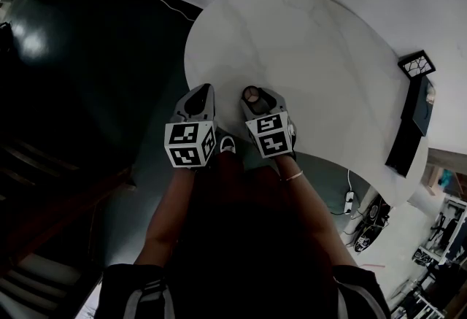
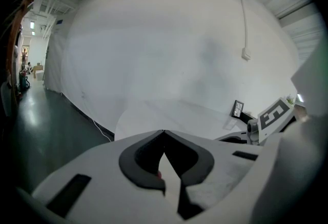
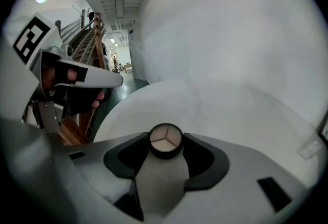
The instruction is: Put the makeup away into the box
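Closest in, both forearms reach out over the near edge of the round white table, one gripper in each hand, side by side. The left gripper is clenched on nothing, jaw tips meeting with no makeup between them, and it just hangs over the table rim next to the other one. The right gripper is the busy one: it's got a small round compact with a black rim and three pale pans sitting right between its jaw tips, and the pads look pressed onto the rim on both sides, so I'd call that a grasp. Can't tell if the compact is sitting on the tabletop or is already lifted off it. Past that the table is bare white all the way across. Way over at the far right edge there's a long dark box with a small black patterned square piece just beside it, well apart from the compact. So my read is we're at the pick-up step. Next move needs a firm hold on that slick round rim, then a long carry across the table to the box, keeping the compact level so it doesn't pop out of the tips
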Demonstrator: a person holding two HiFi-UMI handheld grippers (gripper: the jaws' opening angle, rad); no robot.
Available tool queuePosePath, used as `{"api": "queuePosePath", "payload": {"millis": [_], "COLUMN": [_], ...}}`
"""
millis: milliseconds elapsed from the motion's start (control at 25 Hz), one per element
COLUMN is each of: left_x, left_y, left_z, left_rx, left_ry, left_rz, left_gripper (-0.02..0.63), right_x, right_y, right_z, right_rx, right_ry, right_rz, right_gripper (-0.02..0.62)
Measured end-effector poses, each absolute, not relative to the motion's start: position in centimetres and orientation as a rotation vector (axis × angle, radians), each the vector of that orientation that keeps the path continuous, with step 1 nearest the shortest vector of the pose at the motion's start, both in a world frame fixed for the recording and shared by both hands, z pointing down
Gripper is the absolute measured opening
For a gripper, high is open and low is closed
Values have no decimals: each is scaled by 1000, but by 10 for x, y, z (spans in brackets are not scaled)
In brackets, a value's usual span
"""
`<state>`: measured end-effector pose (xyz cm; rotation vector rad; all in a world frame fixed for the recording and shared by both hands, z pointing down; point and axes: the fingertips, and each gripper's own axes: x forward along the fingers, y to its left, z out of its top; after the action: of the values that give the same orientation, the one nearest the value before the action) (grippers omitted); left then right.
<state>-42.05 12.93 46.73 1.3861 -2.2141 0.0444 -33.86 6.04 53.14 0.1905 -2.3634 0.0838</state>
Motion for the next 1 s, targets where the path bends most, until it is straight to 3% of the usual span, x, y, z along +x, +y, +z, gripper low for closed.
{"api": "queuePosePath", "payload": {"millis": [560, 1000], "left_x": [-403, -356], "left_y": [108, 62], "left_z": [464, 459], "left_rx": [1498, 1704], "left_ry": [-2141, -1999], "left_rz": [82, 139], "left_gripper": [21, 21], "right_x": [-321, -265], "right_y": [42, 11], "right_z": [509, 494], "right_rx": [340, 573], "right_ry": [-2418, -2409], "right_rz": [159, 238], "right_gripper": [221, 221]}}
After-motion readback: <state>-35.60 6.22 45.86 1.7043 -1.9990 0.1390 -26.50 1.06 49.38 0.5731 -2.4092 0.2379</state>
